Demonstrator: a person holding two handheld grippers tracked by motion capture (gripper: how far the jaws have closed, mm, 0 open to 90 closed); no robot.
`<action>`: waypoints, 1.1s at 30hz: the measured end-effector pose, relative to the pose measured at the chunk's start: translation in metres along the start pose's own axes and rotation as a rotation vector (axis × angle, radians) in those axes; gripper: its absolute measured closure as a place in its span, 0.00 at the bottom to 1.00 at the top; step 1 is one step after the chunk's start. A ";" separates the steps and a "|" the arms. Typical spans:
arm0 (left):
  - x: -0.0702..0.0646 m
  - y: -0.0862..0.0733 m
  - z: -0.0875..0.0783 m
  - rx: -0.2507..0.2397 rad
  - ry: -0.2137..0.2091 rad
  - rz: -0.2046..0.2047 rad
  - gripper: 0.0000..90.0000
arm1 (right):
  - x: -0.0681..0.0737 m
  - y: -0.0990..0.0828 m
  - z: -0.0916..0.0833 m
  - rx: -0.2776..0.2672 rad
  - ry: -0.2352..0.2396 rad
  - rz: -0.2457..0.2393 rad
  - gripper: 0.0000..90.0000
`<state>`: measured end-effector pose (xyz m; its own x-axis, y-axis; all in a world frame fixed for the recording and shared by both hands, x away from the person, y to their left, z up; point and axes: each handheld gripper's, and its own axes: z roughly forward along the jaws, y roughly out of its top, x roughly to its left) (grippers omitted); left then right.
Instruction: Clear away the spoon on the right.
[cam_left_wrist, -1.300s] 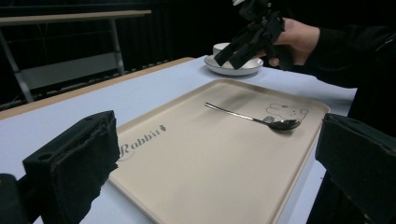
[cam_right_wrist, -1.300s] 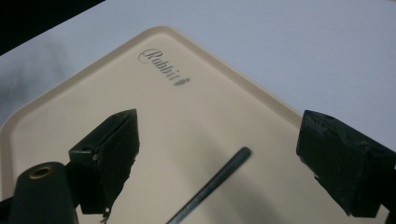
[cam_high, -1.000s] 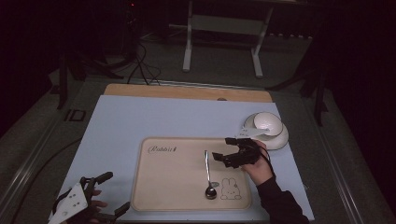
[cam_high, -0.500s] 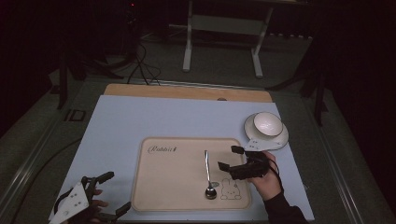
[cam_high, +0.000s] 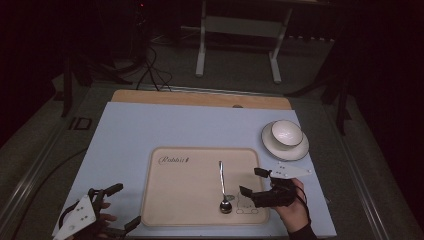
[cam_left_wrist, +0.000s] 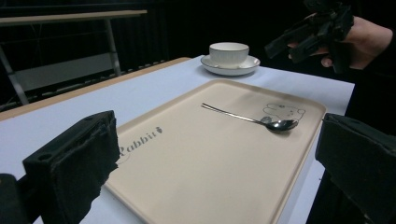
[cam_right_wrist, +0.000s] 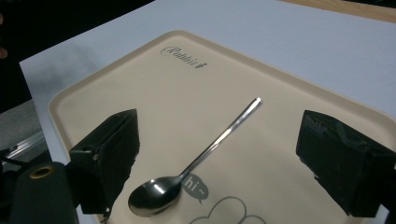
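One shiny metal spoon (cam_right_wrist: 196, 162), slim handle, flat on tray (cam_right_wrist: 140, 107)

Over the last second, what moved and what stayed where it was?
The right gripper drew back from beside the cup toward the person and now hangs, jaws open, over the tray's near right corner by the spoon. Nothing was gripped or released. The left gripper, spoon, tray and cup stayed put.

Glossy metal spoon (cam_right_wrist: 196, 161) lies on a smooth matt beige plastic-looking tray (cam_right_wrist: 116, 107).
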<state>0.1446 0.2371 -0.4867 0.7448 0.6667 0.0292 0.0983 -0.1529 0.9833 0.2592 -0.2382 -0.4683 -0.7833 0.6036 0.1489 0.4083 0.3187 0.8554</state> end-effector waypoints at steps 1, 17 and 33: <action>0.000 0.000 0.000 0.000 0.000 0.001 0.00 | 0.001 -0.002 -0.001 0.000 -0.002 -0.001 0.15; 0.000 0.000 0.001 -0.001 -0.006 0.003 0.00 | -0.005 -0.034 -0.015 -0.011 -0.024 0.027 0.15; 0.000 0.001 0.003 -0.001 -0.015 0.003 0.00 | -0.019 -0.056 -0.008 0.030 -0.059 0.056 0.15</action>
<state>0.1466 0.2352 -0.4866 0.7548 0.6553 0.0289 0.0955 -0.1535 0.9835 0.2472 -0.2736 -0.5150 -0.7299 0.6631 0.1659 0.4653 0.3042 0.8312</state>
